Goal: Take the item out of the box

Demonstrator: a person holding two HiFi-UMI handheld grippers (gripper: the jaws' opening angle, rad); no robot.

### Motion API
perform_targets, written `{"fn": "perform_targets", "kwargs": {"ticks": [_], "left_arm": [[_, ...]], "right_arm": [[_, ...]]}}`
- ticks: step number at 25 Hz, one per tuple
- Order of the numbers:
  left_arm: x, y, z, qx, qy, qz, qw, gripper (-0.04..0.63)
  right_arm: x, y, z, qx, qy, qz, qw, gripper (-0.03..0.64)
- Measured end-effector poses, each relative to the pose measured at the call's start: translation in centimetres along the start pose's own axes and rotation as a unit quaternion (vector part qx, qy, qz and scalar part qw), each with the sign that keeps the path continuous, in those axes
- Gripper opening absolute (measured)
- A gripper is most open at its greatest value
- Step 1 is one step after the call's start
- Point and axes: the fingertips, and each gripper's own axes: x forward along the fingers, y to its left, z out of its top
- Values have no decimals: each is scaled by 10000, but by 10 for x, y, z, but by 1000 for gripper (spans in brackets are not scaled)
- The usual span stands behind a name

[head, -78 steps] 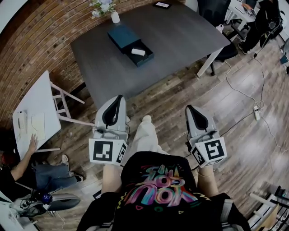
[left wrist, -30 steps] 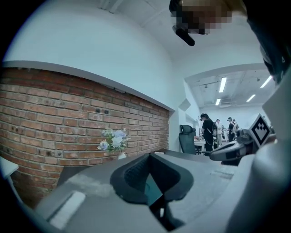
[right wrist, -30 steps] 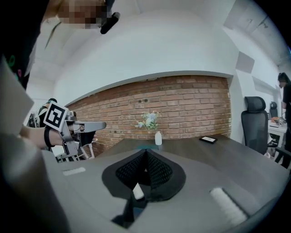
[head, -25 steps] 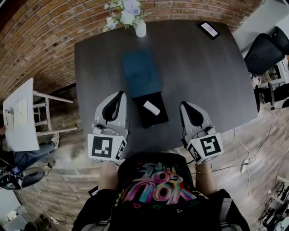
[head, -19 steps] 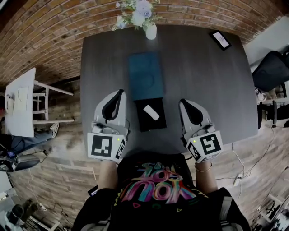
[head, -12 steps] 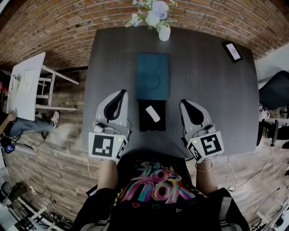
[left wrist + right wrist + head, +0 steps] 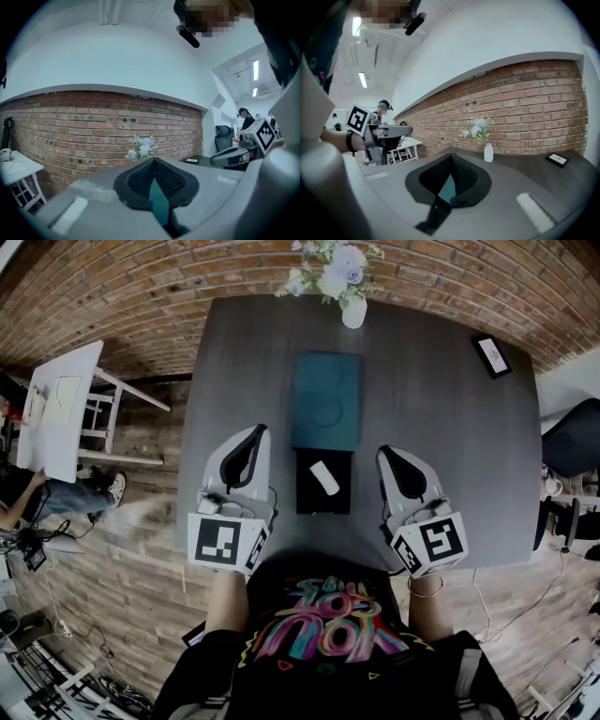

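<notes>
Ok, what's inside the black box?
One small white item lies slanted on the floor of the black box. Nothing else shows inside. Anything directly under the item is covered by it.

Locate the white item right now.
Head view, centre: the white item lies in the black tray on the table, between the left gripper and the right gripper, just nearer than the teal cover.

Soft even indoor light, strong fisheye bending at edges, floor (image 7: 131, 521) perhaps motion-blurred
</notes>
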Motion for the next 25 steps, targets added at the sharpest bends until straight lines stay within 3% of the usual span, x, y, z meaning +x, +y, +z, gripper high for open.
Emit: {"fn": "perform_targets", "kwargs": {"ticks": [25], "left_arm": [[0, 13, -13, -194, -17, -303, 9994, 2]], "right_arm": [[20, 23, -23, -109, 441, -79, 9989, 2]]}}
